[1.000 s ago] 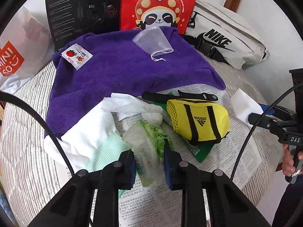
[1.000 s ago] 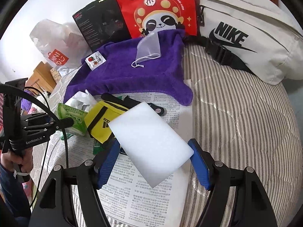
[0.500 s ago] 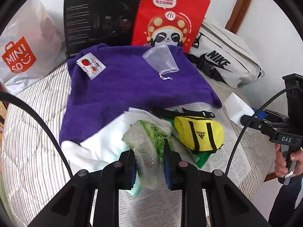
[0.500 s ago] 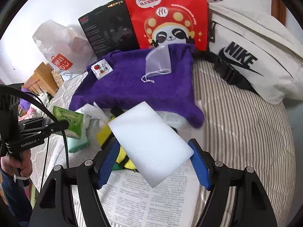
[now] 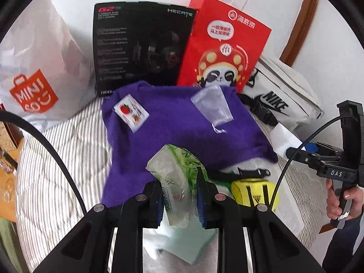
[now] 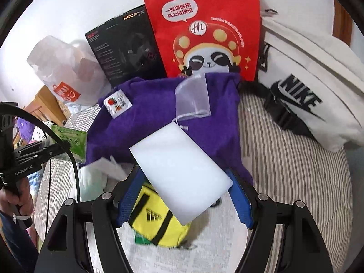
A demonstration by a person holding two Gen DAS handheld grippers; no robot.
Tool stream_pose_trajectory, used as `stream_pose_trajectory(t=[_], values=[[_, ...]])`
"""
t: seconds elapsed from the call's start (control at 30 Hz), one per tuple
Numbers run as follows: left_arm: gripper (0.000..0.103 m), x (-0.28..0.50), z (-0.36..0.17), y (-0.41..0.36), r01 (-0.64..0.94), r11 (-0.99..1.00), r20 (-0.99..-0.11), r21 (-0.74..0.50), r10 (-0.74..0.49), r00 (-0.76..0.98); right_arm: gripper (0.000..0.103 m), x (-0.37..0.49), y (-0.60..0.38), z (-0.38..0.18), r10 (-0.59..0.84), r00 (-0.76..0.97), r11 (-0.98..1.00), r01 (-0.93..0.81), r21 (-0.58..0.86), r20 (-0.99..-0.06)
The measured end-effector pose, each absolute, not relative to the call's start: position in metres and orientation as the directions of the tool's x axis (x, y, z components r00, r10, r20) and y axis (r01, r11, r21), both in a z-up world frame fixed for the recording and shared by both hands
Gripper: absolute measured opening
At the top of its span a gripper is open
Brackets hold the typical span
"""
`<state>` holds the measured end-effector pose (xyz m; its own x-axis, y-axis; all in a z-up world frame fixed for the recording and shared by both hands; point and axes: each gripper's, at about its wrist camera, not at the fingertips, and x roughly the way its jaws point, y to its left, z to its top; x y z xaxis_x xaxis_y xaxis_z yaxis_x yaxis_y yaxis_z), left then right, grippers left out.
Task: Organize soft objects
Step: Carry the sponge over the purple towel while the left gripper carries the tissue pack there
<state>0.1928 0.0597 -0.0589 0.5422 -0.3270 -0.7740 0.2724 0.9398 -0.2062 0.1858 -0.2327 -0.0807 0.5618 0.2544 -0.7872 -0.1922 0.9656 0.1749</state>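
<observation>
My left gripper [image 5: 179, 195] is shut on a green tissue pack [image 5: 177, 177] in clear wrap, held above the near edge of the purple towel [image 5: 173, 125]. That pack shows green [image 6: 70, 142] in the right wrist view, in the left gripper [image 6: 58, 146]. My right gripper [image 6: 184, 193] is shut on a white foam sponge [image 6: 179, 173], lifted over the towel's near right corner [image 6: 211, 141]; the sponge [image 5: 283, 140] also appears at the right of the left wrist view. A yellow adidas pouch [image 6: 157, 223] lies on newspaper below. A small fruit-print packet [image 5: 130, 112] and a sheer drawstring pouch [image 5: 212, 105] rest on the towel.
A Miniso bag [image 5: 34, 77], a black box [image 5: 141, 45], a red panda bag [image 5: 223, 50] and a white Nike bag [image 6: 304, 86] stand along the back. White tissue and a pale green cloth [image 5: 193, 243] lie under my left gripper. A striped quilt [image 6: 291, 170] spreads right.
Both grippers rose and moved toward the purple towel, carrying the tissue pack and the sponge. The yellow pouch, once ahead of them, now lies beneath and behind.
</observation>
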Motion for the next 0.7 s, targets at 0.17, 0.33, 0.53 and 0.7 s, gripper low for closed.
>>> stream_pose_trajectory(t=[0.17,0.33,0.53,0.7], values=[[0.022,0.212,-0.057,0.064,0.276,0.938,-0.765,-0.209,-0.333,0.552,0.073,0.207,-0.227,-0.079,0.236,0.572,0.970,-0.183,0.158,-0.786],[0.022,0.230,-0.059,0.065,0.276,0.934,-0.757,-0.226,-0.347,0.553,0.073,0.228,-0.226,-0.083,0.222,0.576,0.974,-0.171,0.149,-0.787],[0.022,0.252,-0.069,0.062,0.273,0.930,-0.761,-0.246,-0.359,0.540,0.073,0.255,-0.227,-0.097,0.189,0.565,0.981,-0.139,0.134,-0.803],[0.022,0.267,-0.083,0.061,0.259,0.928,-0.774,-0.267,-0.367,0.517,0.073,0.281,-0.227,-0.115,0.170,0.539,0.985,-0.113,0.129,-0.825]])
